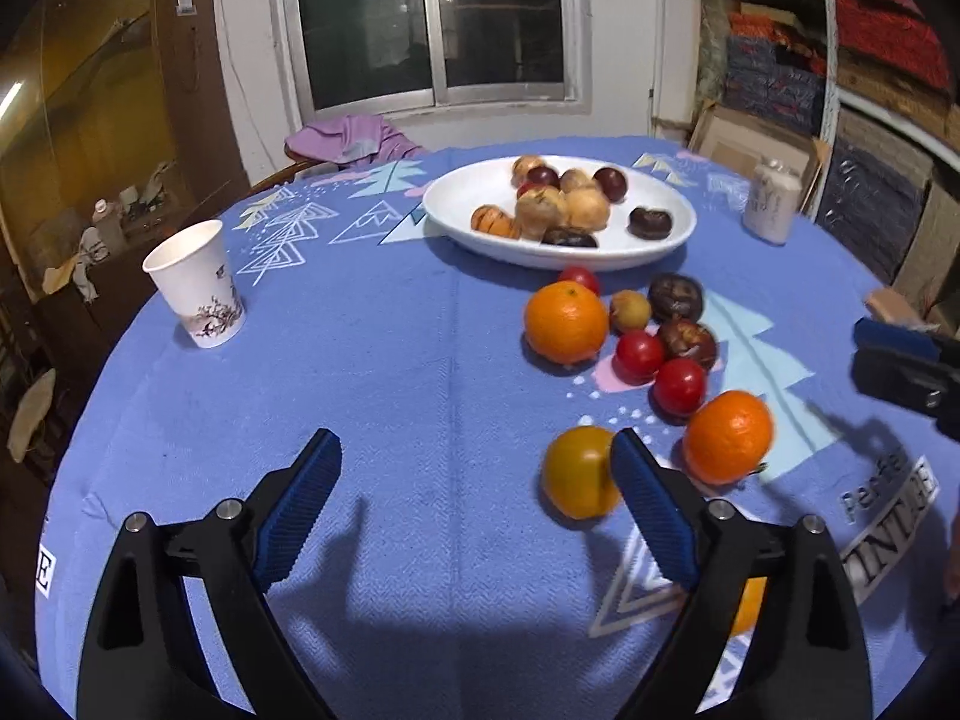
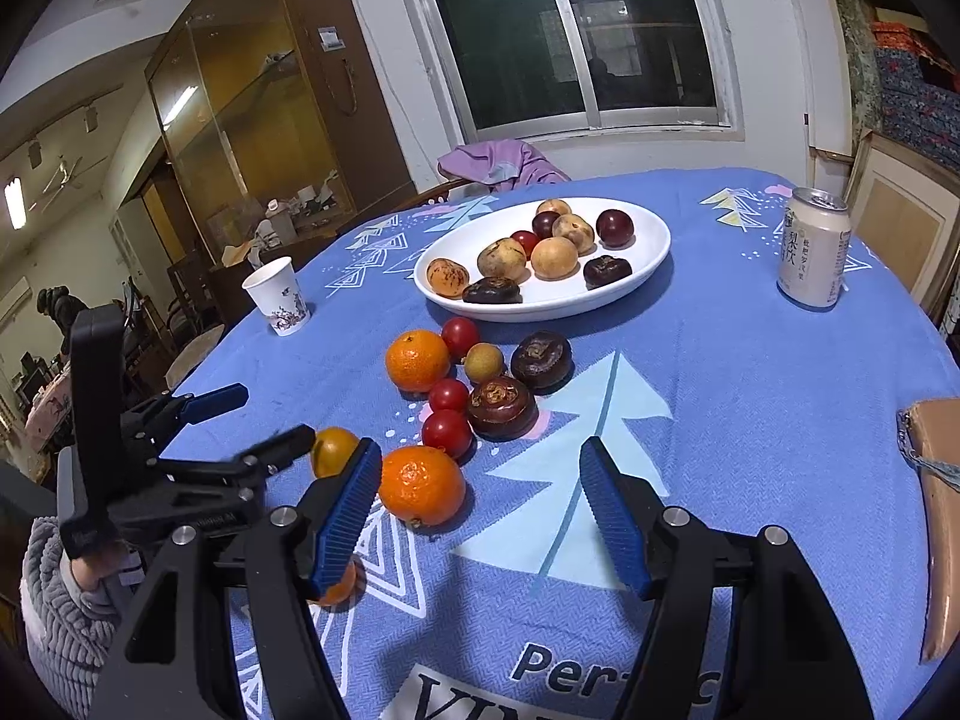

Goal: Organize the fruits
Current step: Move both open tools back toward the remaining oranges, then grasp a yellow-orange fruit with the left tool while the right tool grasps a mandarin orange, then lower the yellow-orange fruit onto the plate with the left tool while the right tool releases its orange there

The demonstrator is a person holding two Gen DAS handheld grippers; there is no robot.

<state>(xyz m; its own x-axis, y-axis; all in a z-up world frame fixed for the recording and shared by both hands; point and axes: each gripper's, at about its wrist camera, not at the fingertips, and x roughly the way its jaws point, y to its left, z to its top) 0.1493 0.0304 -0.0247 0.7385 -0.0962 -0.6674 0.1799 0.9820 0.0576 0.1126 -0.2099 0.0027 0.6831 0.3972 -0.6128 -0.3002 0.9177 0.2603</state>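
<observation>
Two orange mandarins [image 2: 421, 485], glossy, dimpled; red cherry tomatoes [image 2: 447, 433] beside; both jaws spread, empty.

A dark sliding window [image 2: 591, 42] is set in the white wall [image 2: 774, 48], with a ceiling lamp mirrored in the glass, so it's night out. A glass-fronted wooden cabinet [image 2: 252, 120] is seen to its left, clutter piled inside. A purple cloth [image 2: 498, 165] is draped over a chair behind the round bench [image 2: 750, 372]. Cardboard boxes [image 1: 864, 90] are stacked at the right.
</observation>
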